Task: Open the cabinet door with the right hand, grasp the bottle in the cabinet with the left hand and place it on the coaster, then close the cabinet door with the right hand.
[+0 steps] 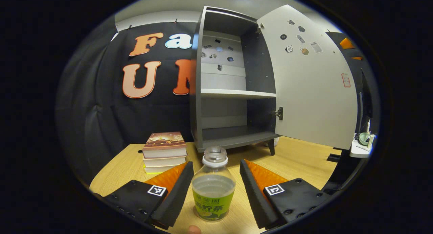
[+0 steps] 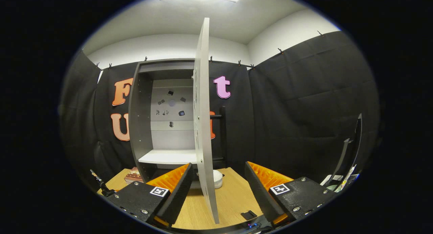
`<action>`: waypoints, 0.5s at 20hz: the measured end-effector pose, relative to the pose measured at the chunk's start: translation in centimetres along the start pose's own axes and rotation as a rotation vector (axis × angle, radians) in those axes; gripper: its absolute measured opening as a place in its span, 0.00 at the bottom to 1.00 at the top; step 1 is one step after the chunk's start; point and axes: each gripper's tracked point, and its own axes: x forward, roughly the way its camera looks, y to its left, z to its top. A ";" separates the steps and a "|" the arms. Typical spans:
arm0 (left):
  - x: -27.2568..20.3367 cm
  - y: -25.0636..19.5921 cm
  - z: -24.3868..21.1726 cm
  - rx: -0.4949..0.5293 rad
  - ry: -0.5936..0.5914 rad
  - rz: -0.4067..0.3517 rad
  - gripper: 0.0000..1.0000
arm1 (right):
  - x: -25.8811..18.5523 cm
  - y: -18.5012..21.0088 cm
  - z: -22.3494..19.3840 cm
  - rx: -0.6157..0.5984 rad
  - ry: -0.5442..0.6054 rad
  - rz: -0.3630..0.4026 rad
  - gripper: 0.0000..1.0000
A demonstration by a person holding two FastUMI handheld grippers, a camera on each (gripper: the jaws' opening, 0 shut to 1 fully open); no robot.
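Note:
In the left gripper view a clear bottle (image 1: pixel 213 186) with a green label and no cap stands upright on the wooden table (image 1: pixel 297 159). It sits between the fingers of my left gripper (image 1: pixel 216 163), which is open with a small gap on each side. A thin rim shows at the bottle's foot; I cannot tell whether it is the coaster. The grey cabinet (image 1: pixel 233 92) stands behind with its shelves bare and its white door (image 1: pixel 311 82) swung wide. In the right gripper view the door's edge (image 2: pixel 203 125) stands between the fingers of my right gripper (image 2: pixel 218 164), which is open.
A stack of books (image 1: pixel 164 151) lies left of the cabinet. A small white round object (image 2: pixel 218 179) sits on the table behind the door. At the far right a small side shelf (image 1: pixel 362 144) holds odds and ends. A fingertip (image 1: pixel 193 229) shows at the bottom edge.

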 end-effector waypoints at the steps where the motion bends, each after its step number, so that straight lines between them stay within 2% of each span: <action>1: 0.1 -0.2 0.4 0.004 -0.001 -0.001 0.90 | -0.1 -0.2 0.0 0.000 -0.001 -0.003 0.93; 8: 0.4 -0.9 4.4 0.045 -0.036 -0.004 0.90 | -0.4 -3.1 0.0 0.012 -0.021 -0.039 0.93; 10: 0.5 -1.1 5.6 0.047 -0.040 -0.009 0.97 | -0.3 -4.3 -0.5 0.025 -0.013 -0.050 0.93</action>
